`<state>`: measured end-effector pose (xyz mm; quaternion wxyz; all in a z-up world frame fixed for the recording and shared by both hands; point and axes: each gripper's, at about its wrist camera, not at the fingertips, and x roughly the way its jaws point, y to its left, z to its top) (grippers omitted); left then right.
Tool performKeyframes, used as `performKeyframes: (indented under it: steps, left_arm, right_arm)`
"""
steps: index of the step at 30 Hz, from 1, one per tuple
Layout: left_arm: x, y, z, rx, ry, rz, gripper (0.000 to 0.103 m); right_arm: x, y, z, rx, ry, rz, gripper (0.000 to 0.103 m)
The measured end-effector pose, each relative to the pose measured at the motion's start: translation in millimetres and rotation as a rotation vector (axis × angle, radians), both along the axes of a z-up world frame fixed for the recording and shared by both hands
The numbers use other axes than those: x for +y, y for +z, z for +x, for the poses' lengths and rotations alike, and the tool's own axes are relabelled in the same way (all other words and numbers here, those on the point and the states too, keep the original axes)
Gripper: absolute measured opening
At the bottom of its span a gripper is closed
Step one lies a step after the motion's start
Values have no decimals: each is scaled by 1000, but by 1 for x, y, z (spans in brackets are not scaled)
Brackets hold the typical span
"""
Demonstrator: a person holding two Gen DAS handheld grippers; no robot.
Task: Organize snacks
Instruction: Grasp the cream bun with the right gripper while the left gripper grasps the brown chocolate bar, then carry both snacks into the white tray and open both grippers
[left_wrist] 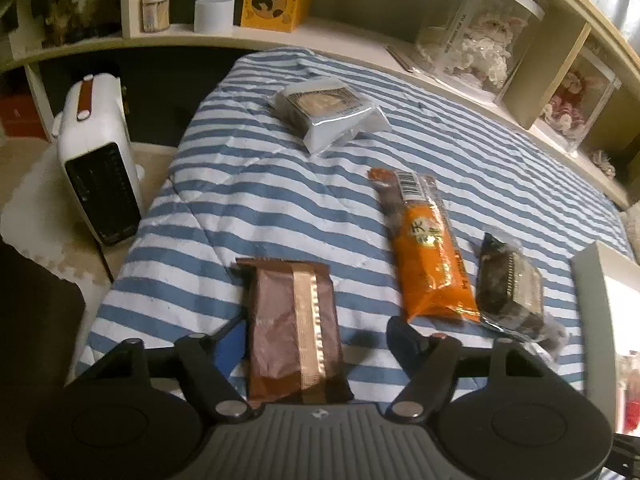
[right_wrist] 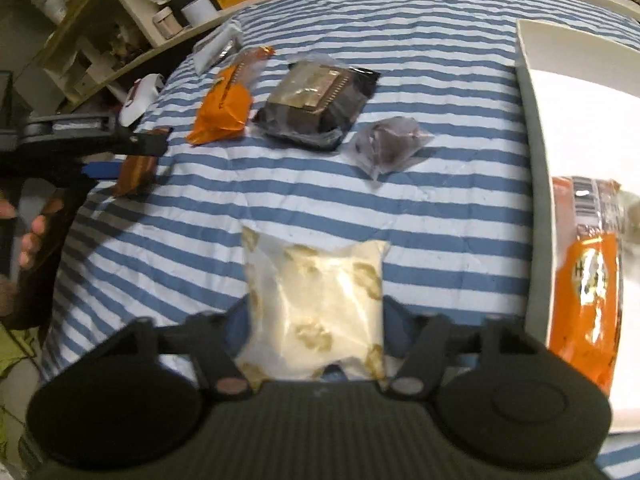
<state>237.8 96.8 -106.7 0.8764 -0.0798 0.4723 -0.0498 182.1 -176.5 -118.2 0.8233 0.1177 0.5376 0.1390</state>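
Observation:
My left gripper [left_wrist: 316, 336] is open, its jaws on either side of a brown snack packet [left_wrist: 294, 326] lying on the striped blanket; the right fingertip [left_wrist: 402, 330] stands apart from it. My right gripper [right_wrist: 316, 320] has its jaws against both sides of a white packet with gold print [right_wrist: 316, 304]. An orange packet [left_wrist: 428, 248], a dark clear-wrapped cake [left_wrist: 510, 288] and a grey-wrapped packet [left_wrist: 328, 110] lie further out. In the right wrist view the orange packet [right_wrist: 224, 100], the dark cake [right_wrist: 316, 106] and a small dark pouch [right_wrist: 390, 142] lie ahead. Another orange packet [right_wrist: 586, 272] lies in a white tray [right_wrist: 536, 184].
The striped blanket [left_wrist: 248, 184] covers the work surface. A white heater [left_wrist: 98, 160] stands on the floor to the left. Shelves [left_wrist: 280, 34] at the back hold a yellow box [left_wrist: 276, 2], jars and clear cases. The left gripper and hand show in the right wrist view [right_wrist: 100, 140].

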Motion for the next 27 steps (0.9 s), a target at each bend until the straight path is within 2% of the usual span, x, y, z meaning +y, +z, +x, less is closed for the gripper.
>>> performKeyframes:
  steps: [3, 6, 8, 10, 14, 18, 27]
  left_arm:
    - [-5, -3, 2, 0, -4, 42, 69]
    - [-10, -6, 2, 12, -3, 99, 58]
    - [-8, -5, 1, 12, 8, 109, 49]
    - [-5, -4, 0, 10, 18, 104, 45]
    - [-2, 2, -4, -15, 45, 80, 44]
    - [-8, 20, -11, -68, 50, 62, 44]
    - [-39, 70, -37, -212, 9, -14, 44]
  right_arm:
    - [-1, 3, -2, -11, 16, -14, 58]
    - [-1, 6, 1, -21, 26, -9, 50]
    - [-1, 8, 2, -28, 29, 7, 47]
    - [-2, 12, 1, -39, 36, 9, 46]
    - [1, 16, 3, -71, 55, 1, 45]
    - [0, 31, 2, -141, 65, -24, 45]
    - [-36, 92, -2, -352, -4, -59, 45]
